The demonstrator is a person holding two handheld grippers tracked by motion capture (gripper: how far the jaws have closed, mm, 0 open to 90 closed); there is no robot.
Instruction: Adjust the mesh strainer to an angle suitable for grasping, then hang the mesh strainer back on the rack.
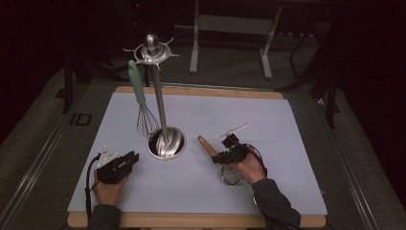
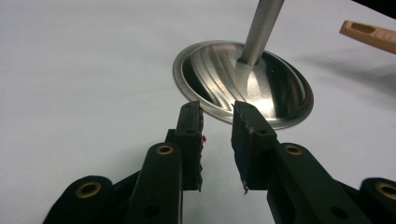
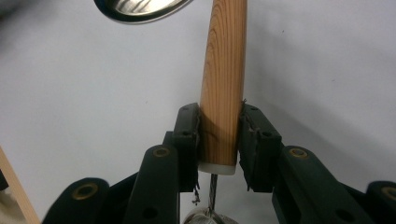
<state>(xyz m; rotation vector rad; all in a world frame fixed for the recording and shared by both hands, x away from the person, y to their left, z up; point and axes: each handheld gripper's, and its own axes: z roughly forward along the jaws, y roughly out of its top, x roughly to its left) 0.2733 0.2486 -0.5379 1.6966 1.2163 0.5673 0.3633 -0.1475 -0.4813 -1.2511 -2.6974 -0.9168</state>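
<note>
A steel utensil stand [image 1: 166, 143] rises from a round base at the mat's middle, with a hook ring [image 1: 152, 51] on top. From that ring hangs a whisk [image 1: 137, 84] with a teal handle. My right gripper [image 1: 218, 155] is shut on a wooden utensil handle [image 1: 207, 144] that points toward the base. Up close, the pads of my right gripper [image 3: 219, 135] press both sides of the wooden handle [image 3: 224, 84] near its white collar, and a wire runs back under it. My left gripper [image 1: 130, 160] rests left of the base, and its view shows this left gripper [image 2: 217, 135] open and empty, facing the stand's base [image 2: 243, 84].
A pale blue mat [image 1: 268, 120] covers the wooden table [image 1: 191, 220]. A metal ring [image 1: 230, 176], the held utensil's head, lies under the right hand. A metal frame [image 1: 230, 28] stands on the dark floor behind the table.
</note>
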